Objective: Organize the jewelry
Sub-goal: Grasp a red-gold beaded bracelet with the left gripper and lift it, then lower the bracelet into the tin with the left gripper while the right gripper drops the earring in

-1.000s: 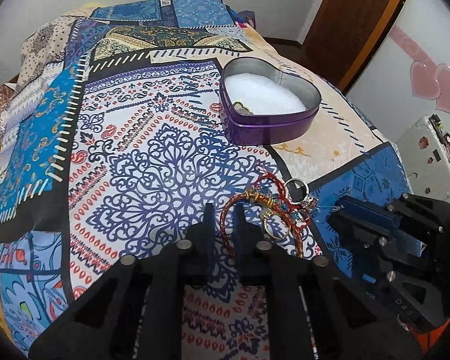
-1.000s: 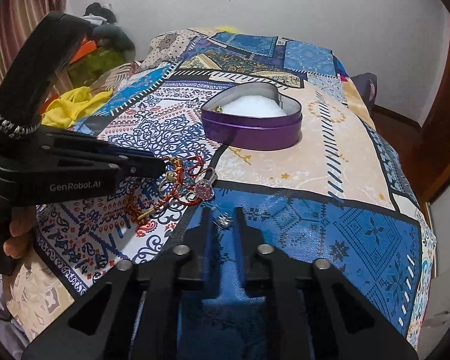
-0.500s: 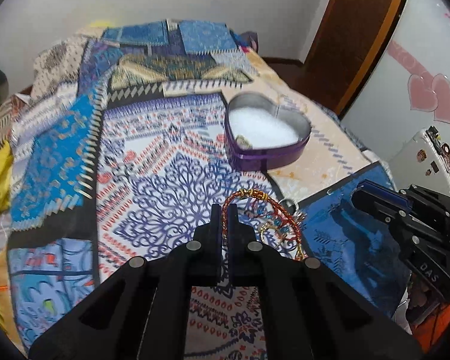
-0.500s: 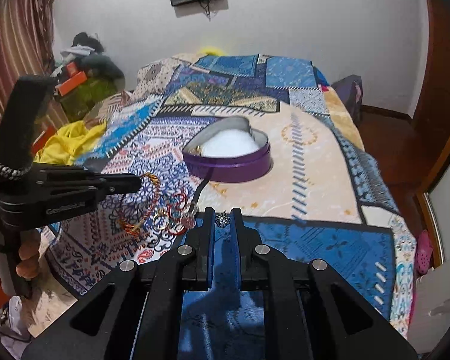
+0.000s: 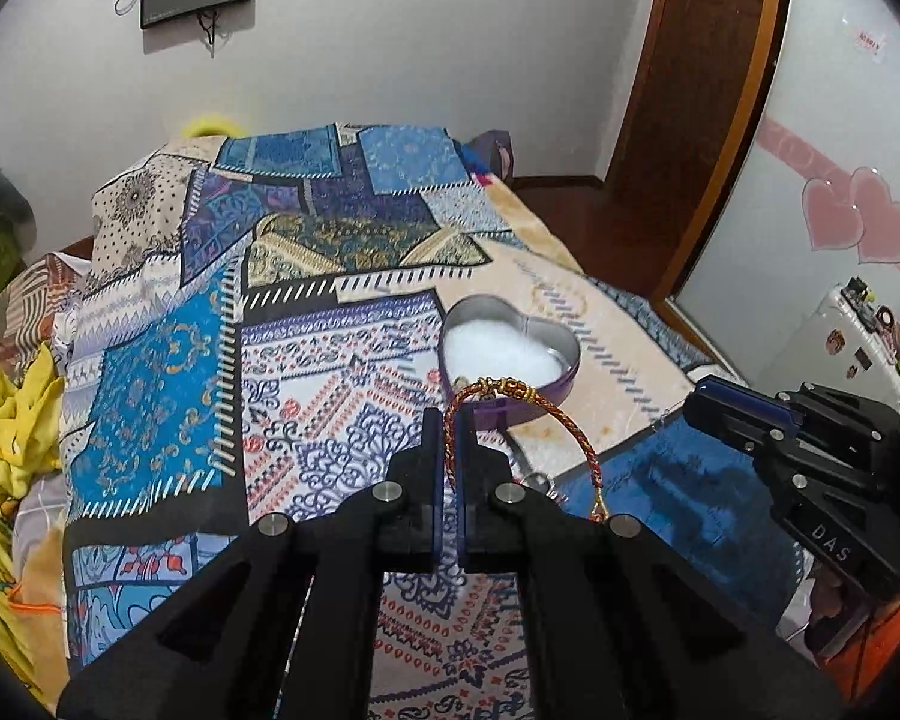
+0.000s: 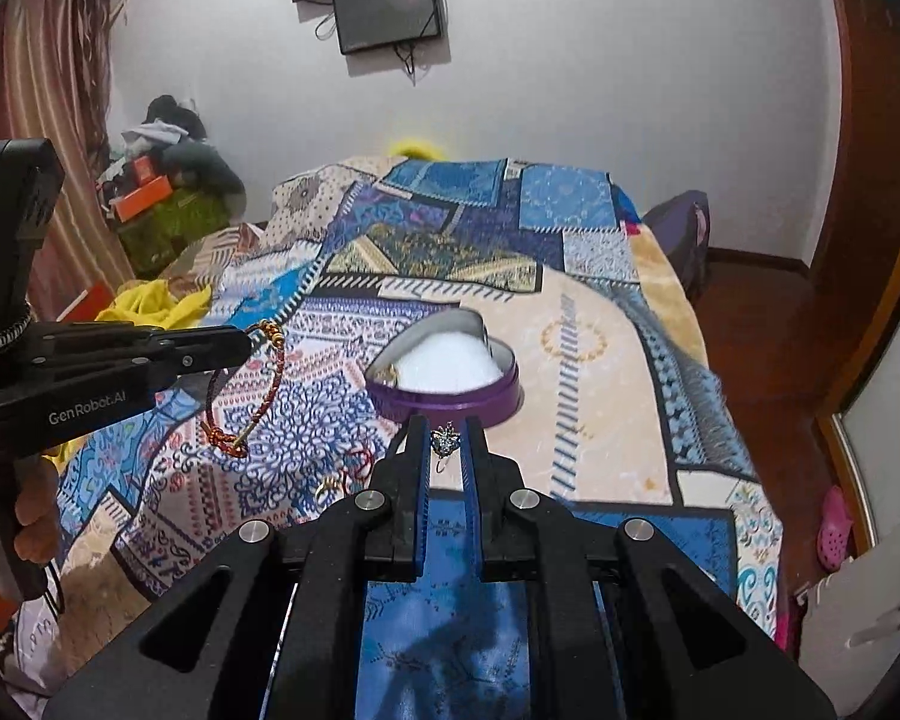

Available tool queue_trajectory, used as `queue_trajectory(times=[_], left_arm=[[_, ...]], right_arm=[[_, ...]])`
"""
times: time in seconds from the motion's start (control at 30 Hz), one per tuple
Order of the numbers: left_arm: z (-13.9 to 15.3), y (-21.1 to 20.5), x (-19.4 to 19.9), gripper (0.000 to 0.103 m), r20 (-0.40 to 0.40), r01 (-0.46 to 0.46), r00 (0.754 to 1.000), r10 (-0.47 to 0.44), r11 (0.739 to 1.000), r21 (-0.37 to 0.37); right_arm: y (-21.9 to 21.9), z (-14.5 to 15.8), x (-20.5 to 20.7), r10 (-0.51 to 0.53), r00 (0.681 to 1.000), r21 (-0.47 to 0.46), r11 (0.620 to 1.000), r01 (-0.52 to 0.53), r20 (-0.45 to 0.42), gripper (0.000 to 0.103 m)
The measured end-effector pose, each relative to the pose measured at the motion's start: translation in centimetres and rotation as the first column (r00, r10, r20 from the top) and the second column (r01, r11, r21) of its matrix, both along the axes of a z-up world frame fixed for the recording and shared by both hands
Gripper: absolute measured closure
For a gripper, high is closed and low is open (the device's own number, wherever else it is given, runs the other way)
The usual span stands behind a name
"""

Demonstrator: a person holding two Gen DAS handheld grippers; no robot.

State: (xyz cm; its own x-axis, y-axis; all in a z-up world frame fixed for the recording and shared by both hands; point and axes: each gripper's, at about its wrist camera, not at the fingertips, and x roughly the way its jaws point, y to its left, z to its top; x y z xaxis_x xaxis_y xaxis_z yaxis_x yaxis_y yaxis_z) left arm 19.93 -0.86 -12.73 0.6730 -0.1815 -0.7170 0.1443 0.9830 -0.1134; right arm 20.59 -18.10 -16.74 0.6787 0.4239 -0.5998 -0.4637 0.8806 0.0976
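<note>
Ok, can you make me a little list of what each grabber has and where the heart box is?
left tool: shut on the red and gold braided cord bracelet, lifted off the bed
right tool: shut on the small silver sparkly ring, also in the air
purple heart-shaped tin: open, on the patchwork bedspread, white padding inside, something small and gold at its left edge
left on the bedspread: a few more rings and red loops near the right tool
</note>
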Motion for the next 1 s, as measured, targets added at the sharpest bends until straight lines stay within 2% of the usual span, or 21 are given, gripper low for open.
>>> queue_trajectory(times=[0.57, 1.0], left_arm=[[1.3, 0.3, 2.7, 0.102, 0.042, -0.032, 0.999, 0.034, 0.999, -0.040], [-0.2, 0.4, 6.1, 0.102, 0.010, -0.075, 0.997, 0.075, 0.996, -0.041]], right_arm=[[0.6, 1.9, 2.1, 0.001, 0.998, 0.029, 1.000, -0.003, 0.065, 0.094], [1.3, 1.4, 5.0, 0.012, 0.999, 0.042, 0.999, -0.014, 0.048, 0.094]])
